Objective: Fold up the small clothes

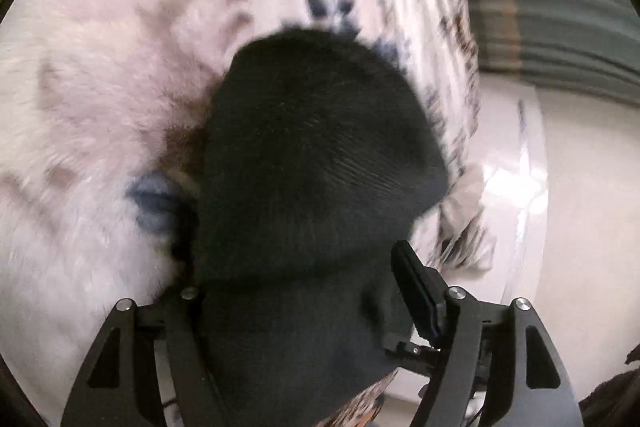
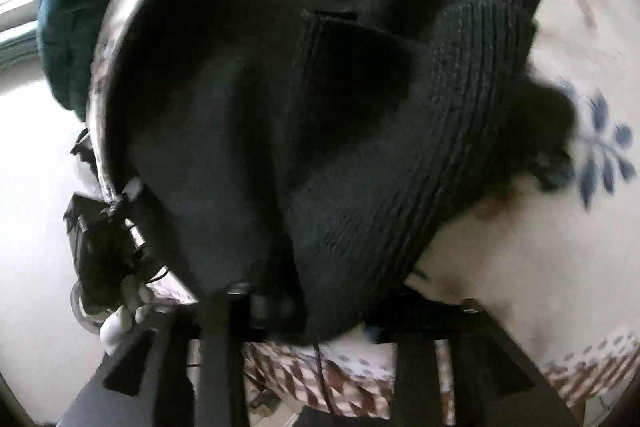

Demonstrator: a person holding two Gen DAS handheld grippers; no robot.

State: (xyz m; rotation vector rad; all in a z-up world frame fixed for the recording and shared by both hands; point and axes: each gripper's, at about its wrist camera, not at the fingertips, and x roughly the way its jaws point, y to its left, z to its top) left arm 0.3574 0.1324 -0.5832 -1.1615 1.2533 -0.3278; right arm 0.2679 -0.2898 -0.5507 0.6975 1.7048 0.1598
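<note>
Both grippers, left (image 1: pixel 304 291) and right (image 2: pixel 304 303), clamped the black sock (image 1: pixel 312 147) above the floral blanket (image 1: pixel 100 87).

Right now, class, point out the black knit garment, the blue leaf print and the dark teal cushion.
black knit garment (image 2: pixel 360 155): right wrist view, ribbed band.
blue leaf print (image 2: pixel 604 151): right wrist view, middle of the sprig.
dark teal cushion (image 2: pixel 76 7): right wrist view, upper face.

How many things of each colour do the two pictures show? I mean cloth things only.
Black: 1, the knitted garment
White with a blue and brown print: 1, the blanket
Dark teal: 1, the cloth at the edge
Total: 3
</note>
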